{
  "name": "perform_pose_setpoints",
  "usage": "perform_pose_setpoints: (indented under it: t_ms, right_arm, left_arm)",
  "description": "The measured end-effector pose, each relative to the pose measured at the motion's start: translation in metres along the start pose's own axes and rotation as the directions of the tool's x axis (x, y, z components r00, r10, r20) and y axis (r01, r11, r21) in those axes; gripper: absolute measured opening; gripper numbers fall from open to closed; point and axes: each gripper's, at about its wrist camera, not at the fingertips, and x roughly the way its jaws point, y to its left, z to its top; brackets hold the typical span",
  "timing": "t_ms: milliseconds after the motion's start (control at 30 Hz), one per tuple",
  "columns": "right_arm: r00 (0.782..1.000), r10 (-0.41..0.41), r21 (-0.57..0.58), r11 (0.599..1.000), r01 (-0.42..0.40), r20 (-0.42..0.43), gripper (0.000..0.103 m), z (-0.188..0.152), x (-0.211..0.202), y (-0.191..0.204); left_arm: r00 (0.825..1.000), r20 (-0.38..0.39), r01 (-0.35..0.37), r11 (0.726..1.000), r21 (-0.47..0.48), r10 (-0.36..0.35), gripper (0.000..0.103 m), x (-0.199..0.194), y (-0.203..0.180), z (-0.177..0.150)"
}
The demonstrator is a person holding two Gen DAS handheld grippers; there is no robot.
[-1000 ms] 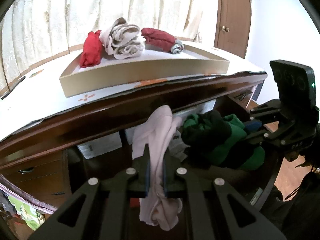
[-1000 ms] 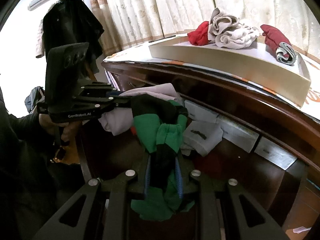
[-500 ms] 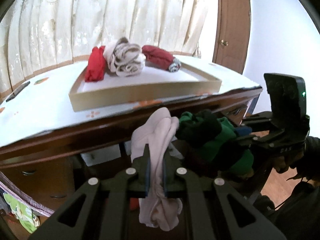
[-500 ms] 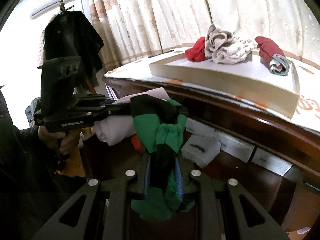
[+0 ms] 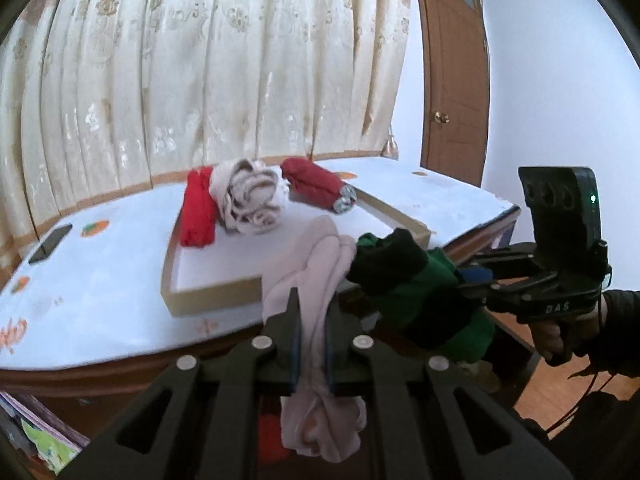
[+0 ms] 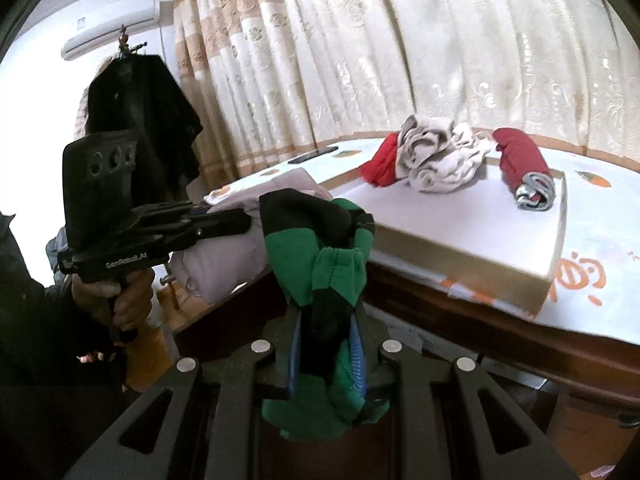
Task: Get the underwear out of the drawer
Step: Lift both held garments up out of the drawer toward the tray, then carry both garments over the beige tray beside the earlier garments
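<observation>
Pale pink cloth, the pink underwear (image 5: 316, 280), is clamped between the blue pads of the left gripper (image 5: 311, 344); one end sticks up past the fingertips toward 12 o'clock, the other bunches below the jaws at 6. In the right wrist view that same left gripper (image 6: 224, 222) sits at 9 o'clock, held by a hand (image 6: 120, 292), pink cloth hanging under it.

Green and black striped underwear (image 6: 320, 264) is pinched in the right gripper (image 6: 326, 348), jaws closed on it, folds bulging above the tips and a green end drooping at 6 o'clock. From the left wrist view the right gripper (image 5: 472, 280) comes in from 3 o'clock, striped bundle (image 5: 416, 284) at its tip, just beside the pink piece, touching or nearly so. Right hand (image 5: 568, 328) grips the handle, dark sleeve behind.

Both pieces are up in the air, at the near edge of the table (image 5: 100, 280), which has a white cover with orange prints. On it, at 12 o'clock, a shallow cardboard tray (image 5: 212, 300) with a white floor. At its far end: a red roll (image 5: 197, 216), a crumpled white and grey bundle (image 5: 252, 200), a dark red roll with a grey band (image 5: 316, 184). A dark phone (image 5: 50, 243) lies on the table at 10 o'clock. Cream patterned curtains (image 5: 200, 60) behind, brown door (image 5: 452, 80) at 2 o'clock. Right wrist view: dark clothes (image 6: 144, 120) hanging at 10 o'clock, air conditioner (image 6: 108, 28) above them.
</observation>
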Motion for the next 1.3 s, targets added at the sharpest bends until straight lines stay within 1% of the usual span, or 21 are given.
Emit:
perform_pose_setpoints:
  t_ms: [133, 267, 533, 733, 933, 1300]
  right_arm:
    - [1.000, -0.018, 0.013, 1.000, 0.018, 0.019, 0.023, 0.010, -0.002, -0.006]
    - [0.999, -0.035, 0.007, 0.999, 0.034, 0.035, 0.023, 0.019, -0.005, -0.007]
    - [0.996, -0.070, -0.017, 0.997, 0.071, 0.057, 0.023, 0.038, -0.009, -0.011]
    - [0.994, -0.085, -0.010, 0.996, 0.086, 0.062, 0.023, 0.050, -0.007, -0.020]
    - [0.994, -0.099, 0.023, 0.995, 0.098, 0.055, 0.023, 0.057, -0.002, -0.034]
    - [0.992, -0.114, 0.034, 0.993, 0.112, 0.060, 0.023, 0.060, -0.002, -0.043]
  left_arm:
    - [0.999, -0.002, -0.041, 0.999, 0.008, 0.041, 0.006, 0.009, 0.003, 0.017]
    - [0.998, 0.007, -0.058, 0.998, 0.023, 0.058, 0.006, 0.017, 0.003, 0.032]
    - [0.998, 0.001, -0.065, 0.997, 0.029, 0.065, 0.006, 0.035, 0.005, 0.051]
    - [0.997, 0.001, -0.077, 0.996, 0.035, 0.077, 0.006, 0.045, 0.007, 0.062]
    - [0.997, -0.001, -0.077, 0.997, 0.025, 0.077, 0.006, 0.055, 0.013, 0.073]
    - [0.997, 0.003, -0.072, 0.997, 0.005, 0.072, 0.006, 0.063, 0.018, 0.082]
